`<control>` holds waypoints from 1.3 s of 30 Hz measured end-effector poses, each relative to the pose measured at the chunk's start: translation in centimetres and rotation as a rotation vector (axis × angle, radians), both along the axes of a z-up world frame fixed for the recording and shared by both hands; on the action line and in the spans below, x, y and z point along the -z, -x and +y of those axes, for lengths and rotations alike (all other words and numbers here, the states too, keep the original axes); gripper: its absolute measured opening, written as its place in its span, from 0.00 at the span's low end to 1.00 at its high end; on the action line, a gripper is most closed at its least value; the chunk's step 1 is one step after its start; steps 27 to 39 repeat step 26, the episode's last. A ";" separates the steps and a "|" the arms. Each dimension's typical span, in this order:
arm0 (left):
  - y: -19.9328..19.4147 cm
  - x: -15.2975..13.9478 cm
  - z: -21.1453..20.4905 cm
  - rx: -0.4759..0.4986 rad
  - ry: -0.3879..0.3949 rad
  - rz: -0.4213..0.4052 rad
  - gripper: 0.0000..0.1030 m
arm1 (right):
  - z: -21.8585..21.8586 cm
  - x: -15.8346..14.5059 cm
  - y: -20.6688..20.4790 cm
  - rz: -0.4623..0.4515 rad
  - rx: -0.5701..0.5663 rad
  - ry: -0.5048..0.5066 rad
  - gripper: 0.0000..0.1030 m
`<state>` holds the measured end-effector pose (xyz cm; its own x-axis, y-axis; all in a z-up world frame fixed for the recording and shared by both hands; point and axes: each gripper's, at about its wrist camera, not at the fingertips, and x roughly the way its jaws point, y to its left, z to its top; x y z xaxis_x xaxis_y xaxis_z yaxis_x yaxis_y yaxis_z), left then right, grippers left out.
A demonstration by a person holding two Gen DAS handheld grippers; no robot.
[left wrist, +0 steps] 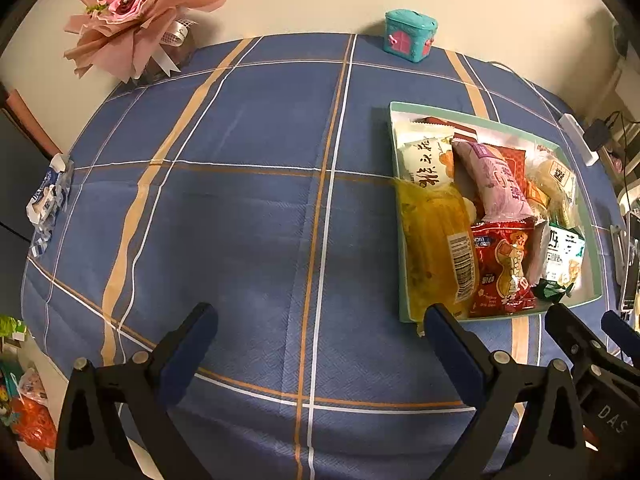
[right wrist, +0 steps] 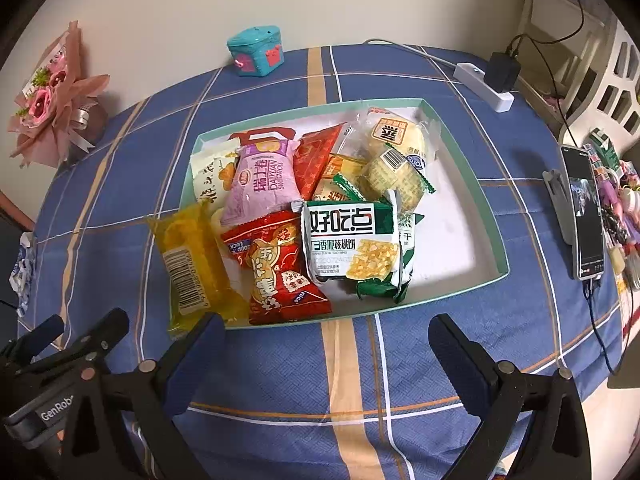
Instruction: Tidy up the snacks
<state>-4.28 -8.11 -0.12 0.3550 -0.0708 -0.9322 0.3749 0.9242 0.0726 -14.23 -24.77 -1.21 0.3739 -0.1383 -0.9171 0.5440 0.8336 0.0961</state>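
Both of our tongs are wide open and hold nothing. Our left tongs (left wrist: 320,336) hang low over the bare blue checked cloth (left wrist: 248,216), pointing across the table toward the wall. Our right tongs (right wrist: 326,342) sit just beside them, pointing at the near edge of the green box (right wrist: 494,216).

We see the box to the right of the table's middle, with its long side running left to right in the right view. The snacks are piled in its left half. A yellow pack (right wrist: 192,268) hangs over the left near corner, its long side pointing away from us. Next to it lies a red pack (right wrist: 280,276), then a green and white pack (right wrist: 352,246) standing up a bit. Behind them a purple pack (right wrist: 260,184) leans toward the far wall.

Pink flowers (left wrist: 132,12) and a small teal box (left wrist: 410,34) sit at the far edge by the pale wall. A phone (right wrist: 584,216) stands at the right.
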 end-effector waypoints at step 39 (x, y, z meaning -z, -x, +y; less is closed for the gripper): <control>-0.6 -0.4 0.5 -0.009 0.007 -0.021 1.00 | 0.0 -0.2 -0.3 0.007 0.006 0.009 1.00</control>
